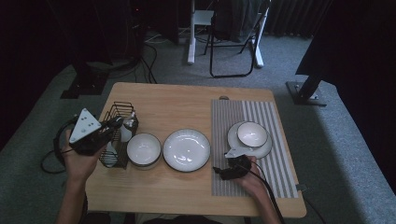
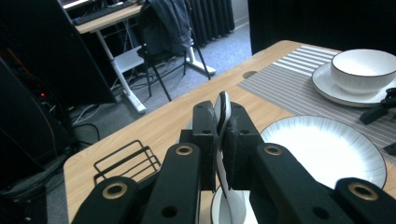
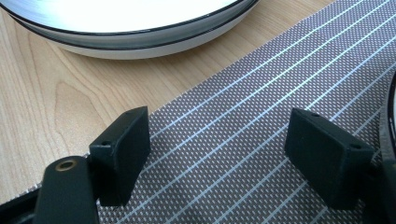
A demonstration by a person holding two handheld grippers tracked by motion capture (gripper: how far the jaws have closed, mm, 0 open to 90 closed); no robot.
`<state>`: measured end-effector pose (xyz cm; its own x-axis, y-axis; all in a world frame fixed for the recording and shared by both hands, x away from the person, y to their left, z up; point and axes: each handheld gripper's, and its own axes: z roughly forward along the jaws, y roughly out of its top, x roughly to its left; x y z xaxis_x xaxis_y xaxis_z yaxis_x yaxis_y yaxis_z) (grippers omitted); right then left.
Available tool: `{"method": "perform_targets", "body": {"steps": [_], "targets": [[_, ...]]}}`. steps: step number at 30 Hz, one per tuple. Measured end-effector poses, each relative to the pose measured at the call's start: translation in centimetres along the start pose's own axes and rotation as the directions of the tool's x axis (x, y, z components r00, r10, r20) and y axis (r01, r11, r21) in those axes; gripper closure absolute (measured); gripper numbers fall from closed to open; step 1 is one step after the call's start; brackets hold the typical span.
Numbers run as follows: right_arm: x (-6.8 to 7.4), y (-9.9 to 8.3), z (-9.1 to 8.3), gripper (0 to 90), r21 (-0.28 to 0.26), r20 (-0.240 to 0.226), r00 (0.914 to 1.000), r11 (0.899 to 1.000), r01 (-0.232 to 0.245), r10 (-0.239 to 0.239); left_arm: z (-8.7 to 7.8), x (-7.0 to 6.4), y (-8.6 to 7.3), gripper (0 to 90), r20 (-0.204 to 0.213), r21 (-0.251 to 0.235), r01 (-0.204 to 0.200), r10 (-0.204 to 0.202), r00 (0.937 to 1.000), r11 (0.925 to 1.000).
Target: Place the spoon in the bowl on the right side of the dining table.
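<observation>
My left gripper (image 2: 223, 121) is shut on a white spoon with a dark rim (image 2: 223, 103), which stands on edge between the jaws with its handle sticking up. In the high view that left gripper (image 1: 114, 125) hovers over a black wire rack (image 1: 117, 111) at the table's left. My right gripper (image 3: 219, 144) rests open on the striped placemat (image 3: 243, 116) with nothing between its jaws. It lies just right of the large white plate (image 3: 130, 23). In the high view the right gripper (image 1: 220, 171) is below a saucer (image 1: 266, 148) that carries a white bowl (image 1: 252, 134).
A small white bowl (image 1: 144, 149) sits beside the large plate (image 1: 187, 149) in the middle of the wooden table (image 1: 177, 102). The rack holds white pieces (image 1: 125, 134). A chair (image 1: 233, 37) and desk legs stand beyond the far edge.
</observation>
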<state>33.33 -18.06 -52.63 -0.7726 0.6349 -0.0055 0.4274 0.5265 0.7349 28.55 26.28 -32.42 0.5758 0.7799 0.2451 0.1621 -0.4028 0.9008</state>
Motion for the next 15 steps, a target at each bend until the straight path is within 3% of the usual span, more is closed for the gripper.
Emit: {"method": "perform_targets", "body": {"steps": [15], "targets": [[0.1,0.0,-0.1,23.1,-0.004,0.005,0.9999,1.0,0.014,-0.014,2.0,-1.1,0.8,85.1,0.081,-0.004,-0.021,0.021,0.9965,0.9998]]}}
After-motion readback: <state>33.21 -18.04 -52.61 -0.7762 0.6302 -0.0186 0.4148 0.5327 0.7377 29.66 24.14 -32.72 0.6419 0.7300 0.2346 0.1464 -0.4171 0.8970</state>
